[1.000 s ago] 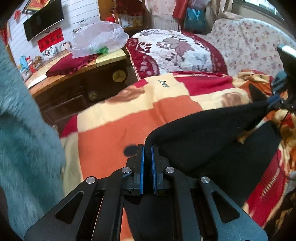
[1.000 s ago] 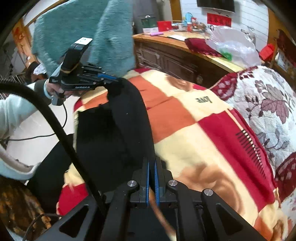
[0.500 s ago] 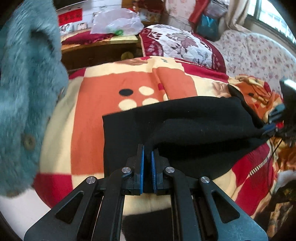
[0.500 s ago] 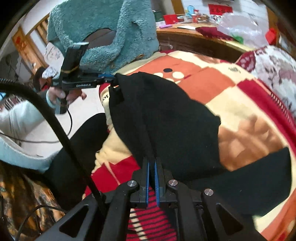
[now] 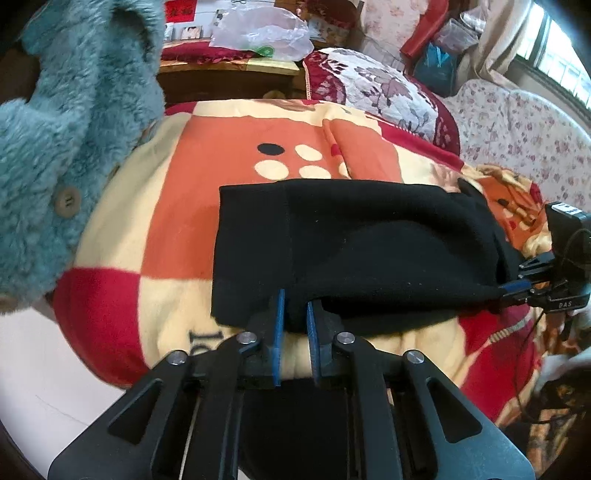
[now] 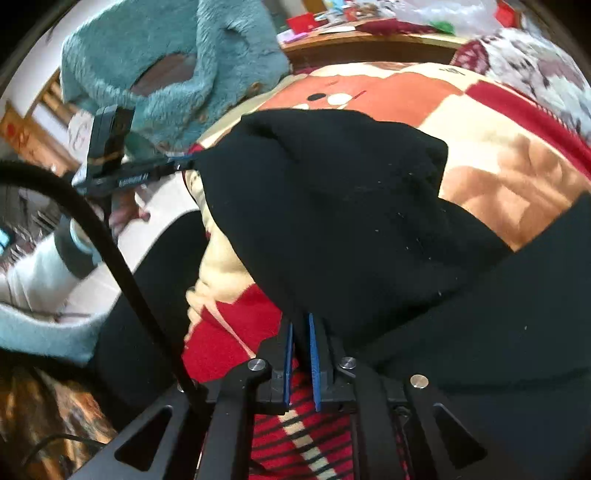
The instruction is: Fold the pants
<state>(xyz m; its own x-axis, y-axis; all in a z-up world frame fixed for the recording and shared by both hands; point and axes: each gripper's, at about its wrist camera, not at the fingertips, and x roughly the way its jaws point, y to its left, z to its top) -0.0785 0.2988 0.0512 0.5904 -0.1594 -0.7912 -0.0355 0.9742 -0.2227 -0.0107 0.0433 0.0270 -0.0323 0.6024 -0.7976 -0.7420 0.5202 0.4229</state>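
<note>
Black pants (image 5: 354,251) lie folded over on a bed with an orange, cream and red blanket (image 5: 177,206). My left gripper (image 5: 293,312) is shut on the near left edge of the pants, low over the blanket. My right gripper (image 6: 300,325) is shut on the other end of the same folded edge of the pants (image 6: 332,206). In the left wrist view the right gripper (image 5: 517,286) shows at the far right, pinching the cloth. In the right wrist view the left gripper (image 6: 181,164) shows at upper left, pinching the cloth.
A teal fluffy coat (image 5: 62,122) hangs at the left of the bed. A wooden dresser (image 5: 221,74) with a plastic bag (image 5: 262,33) stands behind. A floral quilt (image 5: 380,92) lies at the head. A black cable (image 6: 103,236) crosses the right wrist view.
Both grippers have carried the held edge of the pants back toward the near edge of the bed and lowered it, so the upper layer now lies folded over the lower one.
</note>
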